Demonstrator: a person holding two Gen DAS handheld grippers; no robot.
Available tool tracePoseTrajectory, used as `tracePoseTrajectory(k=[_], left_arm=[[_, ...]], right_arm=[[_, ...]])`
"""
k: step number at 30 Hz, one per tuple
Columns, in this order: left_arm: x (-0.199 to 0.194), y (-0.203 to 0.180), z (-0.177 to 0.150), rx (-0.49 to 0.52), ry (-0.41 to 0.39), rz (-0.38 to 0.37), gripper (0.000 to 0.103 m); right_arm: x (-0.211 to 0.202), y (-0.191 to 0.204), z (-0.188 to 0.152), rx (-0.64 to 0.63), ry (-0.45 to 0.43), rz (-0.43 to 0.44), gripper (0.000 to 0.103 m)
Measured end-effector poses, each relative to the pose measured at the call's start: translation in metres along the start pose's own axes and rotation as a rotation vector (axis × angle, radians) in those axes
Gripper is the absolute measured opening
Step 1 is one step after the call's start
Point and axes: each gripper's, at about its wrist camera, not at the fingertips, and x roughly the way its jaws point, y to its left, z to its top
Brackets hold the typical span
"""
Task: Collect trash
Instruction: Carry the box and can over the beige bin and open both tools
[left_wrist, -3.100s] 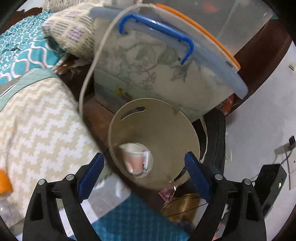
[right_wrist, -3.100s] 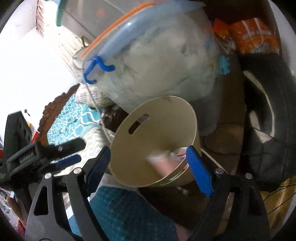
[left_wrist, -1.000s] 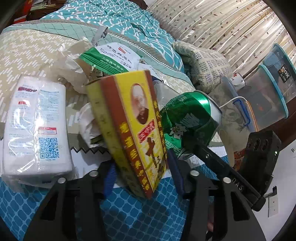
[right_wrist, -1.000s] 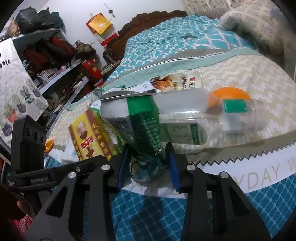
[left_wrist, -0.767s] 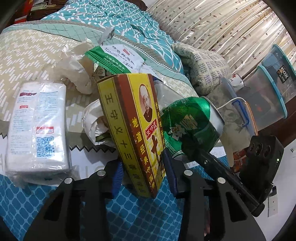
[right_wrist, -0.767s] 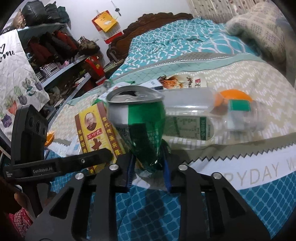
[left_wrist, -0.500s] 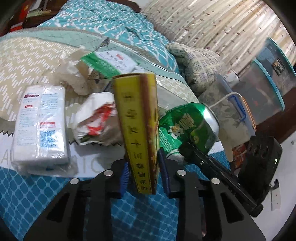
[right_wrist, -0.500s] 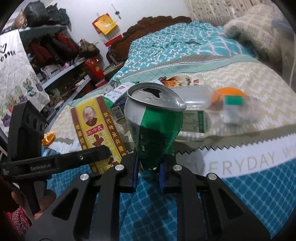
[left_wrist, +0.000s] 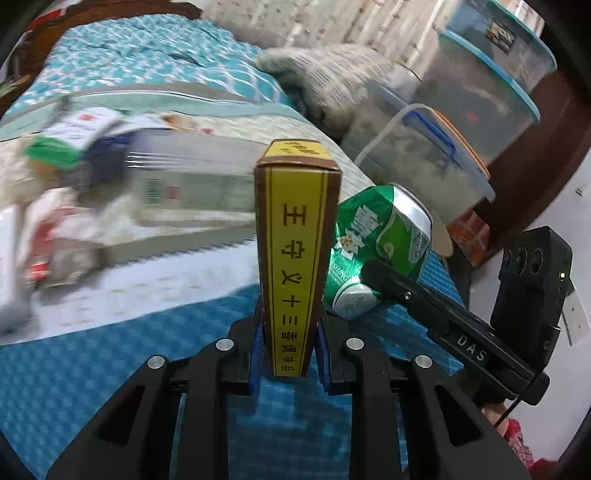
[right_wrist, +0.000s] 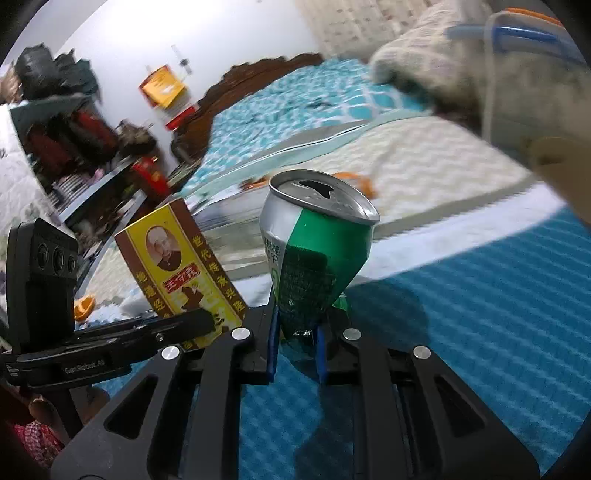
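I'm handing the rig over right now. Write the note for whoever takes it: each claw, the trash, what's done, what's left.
Left claw: shut on the yellow box, held upright by its lower end.
Right claw: shut on the crushed green can, opening up.
Both items are lifted off the bed, side by side.
Done: box and can picked up.
Left: drop both in the bin, not in view now. A clear bottle, wrappers and a white packet remain on the bed, blurred.

I see a glossy cardboard box (left_wrist: 297, 258) and a shiny, dented metal can (right_wrist: 314, 254). The bed's cloth cover (right_wrist: 480, 314) looks matt and quilted.
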Motion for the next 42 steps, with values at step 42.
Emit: tracePoseTrajectory(k=[42], left_arm=[[0.242, -0.244, 0.121, 0.323, 0.201, -0.095, 0.022]], right_arm=[[-0.082, -0.244, 0.084, 0.311, -0.153, -0.38, 0.017]])
